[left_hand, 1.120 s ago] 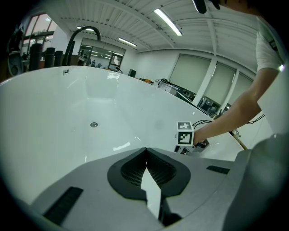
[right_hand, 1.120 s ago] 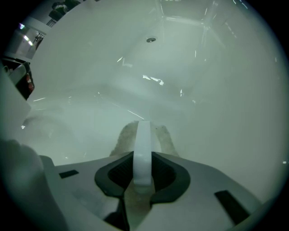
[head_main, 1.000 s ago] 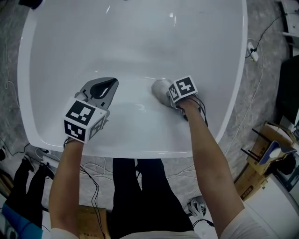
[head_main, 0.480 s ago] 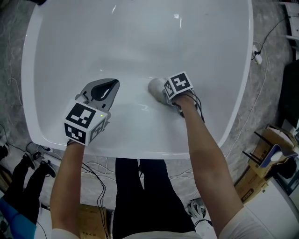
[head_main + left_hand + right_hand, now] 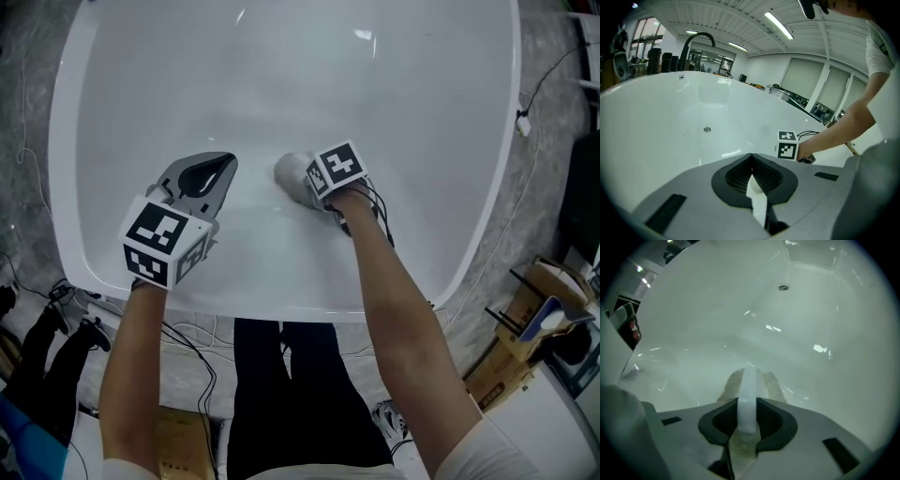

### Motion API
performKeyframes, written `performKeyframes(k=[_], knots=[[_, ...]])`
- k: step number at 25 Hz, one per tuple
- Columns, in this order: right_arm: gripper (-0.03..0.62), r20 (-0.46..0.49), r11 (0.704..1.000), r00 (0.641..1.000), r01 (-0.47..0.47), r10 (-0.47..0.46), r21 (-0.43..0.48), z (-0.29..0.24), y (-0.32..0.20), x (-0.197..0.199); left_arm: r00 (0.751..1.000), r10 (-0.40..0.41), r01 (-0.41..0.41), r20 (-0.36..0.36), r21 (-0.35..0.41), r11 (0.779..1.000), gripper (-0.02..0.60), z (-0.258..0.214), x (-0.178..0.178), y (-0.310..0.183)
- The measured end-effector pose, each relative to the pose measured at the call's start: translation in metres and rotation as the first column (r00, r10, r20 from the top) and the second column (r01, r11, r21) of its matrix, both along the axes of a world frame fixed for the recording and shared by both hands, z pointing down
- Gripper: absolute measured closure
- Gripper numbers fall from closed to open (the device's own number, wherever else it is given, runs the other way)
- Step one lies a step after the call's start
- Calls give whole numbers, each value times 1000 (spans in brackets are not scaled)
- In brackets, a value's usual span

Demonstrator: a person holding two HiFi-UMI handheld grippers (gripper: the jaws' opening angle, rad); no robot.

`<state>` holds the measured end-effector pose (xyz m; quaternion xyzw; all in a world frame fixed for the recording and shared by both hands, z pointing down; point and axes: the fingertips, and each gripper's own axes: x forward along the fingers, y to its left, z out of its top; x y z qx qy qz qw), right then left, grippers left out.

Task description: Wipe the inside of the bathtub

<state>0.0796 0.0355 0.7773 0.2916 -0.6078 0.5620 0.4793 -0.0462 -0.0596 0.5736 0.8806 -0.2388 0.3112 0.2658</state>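
Observation:
The white bathtub (image 5: 487,187) fills the head view, and both grippers are inside it. My right gripper (image 5: 307,186) is shut on a grey cloth (image 5: 291,172) and presses it onto the tub floor near the middle. In the right gripper view the cloth (image 5: 771,383) bulges out on both sides of the right gripper (image 5: 749,373). My left gripper (image 5: 228,163) is held over the tub's near left part, shut and holding nothing. In the left gripper view the left gripper (image 5: 752,156) points across the tub (image 5: 656,122) toward the right gripper's marker cube (image 5: 787,145).
A round fitting (image 5: 783,287) sits in the tub wall ahead of the cloth, and it also shows as the fitting (image 5: 707,129) in the left gripper view. A black faucet (image 5: 696,42) arches over the far rim. Cables (image 5: 187,352) and a cardboard box (image 5: 525,323) lie on the floor outside.
My right gripper has slid the cloth to the left across the tub floor, closer to the left gripper. The left gripper has stayed about where it was.

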Motion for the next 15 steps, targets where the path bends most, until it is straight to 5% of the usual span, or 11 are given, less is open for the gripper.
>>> performKeyframes(k=[15], knots=[[496, 91, 996, 994, 52, -59, 75, -10, -36, -102, 1000, -20, 20, -21, 0, 1000, 569, 0, -22, -11]])
